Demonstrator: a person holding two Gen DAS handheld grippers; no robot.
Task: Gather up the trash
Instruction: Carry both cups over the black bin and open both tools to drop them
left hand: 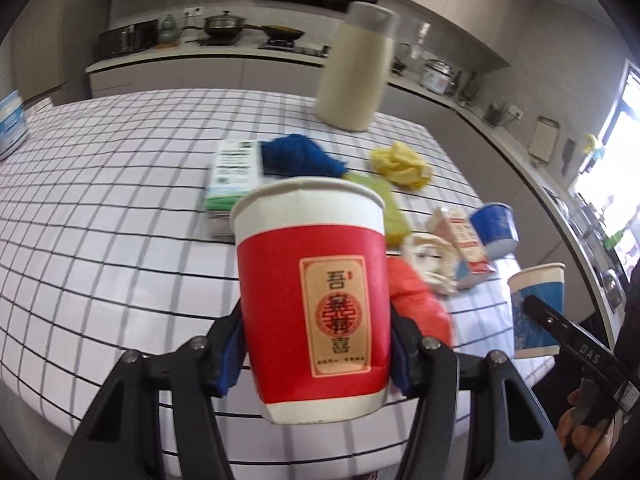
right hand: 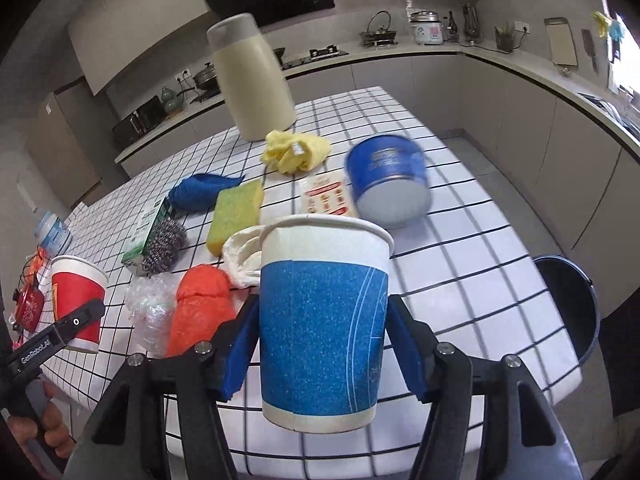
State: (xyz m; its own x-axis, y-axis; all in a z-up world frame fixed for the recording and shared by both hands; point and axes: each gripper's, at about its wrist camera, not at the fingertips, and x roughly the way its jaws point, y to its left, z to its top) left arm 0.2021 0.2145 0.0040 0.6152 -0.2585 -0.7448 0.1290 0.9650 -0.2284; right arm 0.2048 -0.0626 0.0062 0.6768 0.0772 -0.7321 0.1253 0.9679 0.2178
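Left hand-held gripper [left hand: 316,354] grasps the red paper cup [left hand: 310,300]; right hand-held gripper [right hand: 320,354] grasps the blue paper cup [right hand: 322,320]. Carry both level, probably to the dark bin [right hand: 570,304] right of it.

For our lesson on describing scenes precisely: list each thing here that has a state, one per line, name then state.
Left tongs: shut on the red paper cup.
Red paper cup: upright, held off the table.
Right tongs: shut on the blue paper cup.
Blue paper cup: upright, held.
Second blue cup: tipped on its side on the table.
Trash bin: open, beside the table.
Cream jug: upright, lid on.
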